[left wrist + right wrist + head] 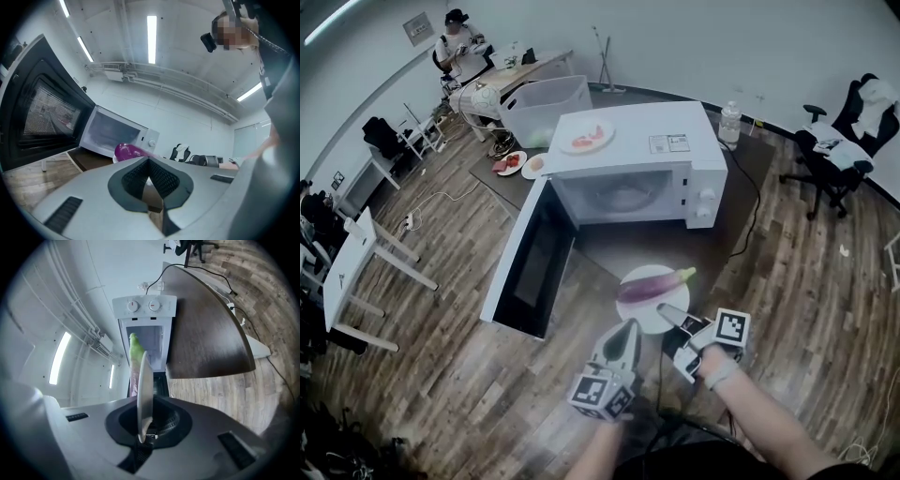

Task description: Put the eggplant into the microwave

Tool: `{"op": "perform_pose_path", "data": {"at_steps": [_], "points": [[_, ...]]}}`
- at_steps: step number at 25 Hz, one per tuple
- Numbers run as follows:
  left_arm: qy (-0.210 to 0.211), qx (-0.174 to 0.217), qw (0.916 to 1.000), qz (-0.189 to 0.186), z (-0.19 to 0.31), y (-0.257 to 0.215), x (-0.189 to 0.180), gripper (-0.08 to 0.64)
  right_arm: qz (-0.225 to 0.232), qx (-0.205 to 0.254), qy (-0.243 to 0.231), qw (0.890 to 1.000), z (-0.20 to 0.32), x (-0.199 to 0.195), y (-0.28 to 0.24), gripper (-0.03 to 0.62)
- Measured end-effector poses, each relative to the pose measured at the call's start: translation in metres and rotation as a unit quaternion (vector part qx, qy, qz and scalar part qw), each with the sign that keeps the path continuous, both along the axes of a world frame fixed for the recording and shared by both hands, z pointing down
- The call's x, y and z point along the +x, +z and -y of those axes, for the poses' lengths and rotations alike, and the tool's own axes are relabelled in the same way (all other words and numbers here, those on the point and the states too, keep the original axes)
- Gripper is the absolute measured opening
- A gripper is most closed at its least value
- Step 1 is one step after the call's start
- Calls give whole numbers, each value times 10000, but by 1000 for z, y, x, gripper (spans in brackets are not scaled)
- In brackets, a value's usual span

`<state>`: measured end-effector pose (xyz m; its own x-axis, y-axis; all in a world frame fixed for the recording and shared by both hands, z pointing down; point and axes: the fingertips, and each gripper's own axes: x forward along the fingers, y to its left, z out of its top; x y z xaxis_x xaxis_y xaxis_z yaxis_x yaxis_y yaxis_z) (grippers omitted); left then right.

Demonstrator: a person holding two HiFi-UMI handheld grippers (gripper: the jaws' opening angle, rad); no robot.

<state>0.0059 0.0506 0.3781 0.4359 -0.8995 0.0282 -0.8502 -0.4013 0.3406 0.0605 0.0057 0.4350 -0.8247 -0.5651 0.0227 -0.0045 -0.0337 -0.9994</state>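
Right gripper (pixel 667 317) pinches the rim of the plate (pixel 645 317), its jaws narrow on it. On this plate lies the eggplant (pixel 652 285), just before the open microwave (pixel 675 169). Left gripper (pixel 626 328) is beside it, jaws together and empty. The step seems to be carrying the plate inside: hold it level so the eggplant does not roll, and pass clear of the door (pixel 530 267).

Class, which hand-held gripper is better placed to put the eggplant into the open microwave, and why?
Right. The right hand-held gripper grips the rim of the plate carrying the eggplant, in front of the open microwave. The left hand-held gripper holds nothing.
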Motion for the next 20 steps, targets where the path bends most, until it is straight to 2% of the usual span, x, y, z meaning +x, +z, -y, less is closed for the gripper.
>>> {"op": "perform_pose_path", "data": {"at_steps": [5, 11, 20], "points": [[12, -19, 10000, 10, 16, 6, -3, 0, 21, -40, 37, 10000, 18, -3, 5, 11], [217, -1, 9998, 9, 46, 10, -2, 0, 49, -46, 77, 9999, 48, -11, 11, 12], [414, 15, 9991, 123, 91, 24, -24, 0, 149, 34, 209, 9997, 103, -35, 16, 11]]}}
